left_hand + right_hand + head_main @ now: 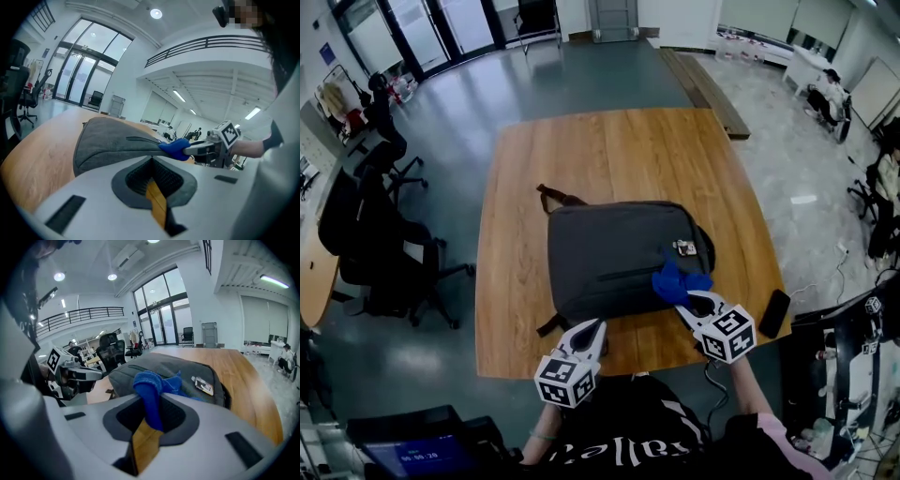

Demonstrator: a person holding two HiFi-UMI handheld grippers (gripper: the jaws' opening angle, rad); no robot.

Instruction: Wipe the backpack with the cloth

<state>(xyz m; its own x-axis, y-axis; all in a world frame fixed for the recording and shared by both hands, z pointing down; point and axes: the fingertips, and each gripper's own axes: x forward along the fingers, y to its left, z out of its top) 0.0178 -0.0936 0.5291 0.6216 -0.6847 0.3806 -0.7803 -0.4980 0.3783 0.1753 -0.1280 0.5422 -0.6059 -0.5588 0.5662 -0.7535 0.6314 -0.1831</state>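
Gray backpack [614, 258] lies flat at centre of table [581, 150]. Right gripper [691, 300] clenched on blue cloth [678, 281] at backpack's lower right corner; cloth's tail hidden between jaws. Left gripper [596, 325] closed, empty, by backpack's lower edge.

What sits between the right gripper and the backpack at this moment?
The blue cloth: the right gripper is shut on it and it bunches on the backpack, clearest in the right gripper view.
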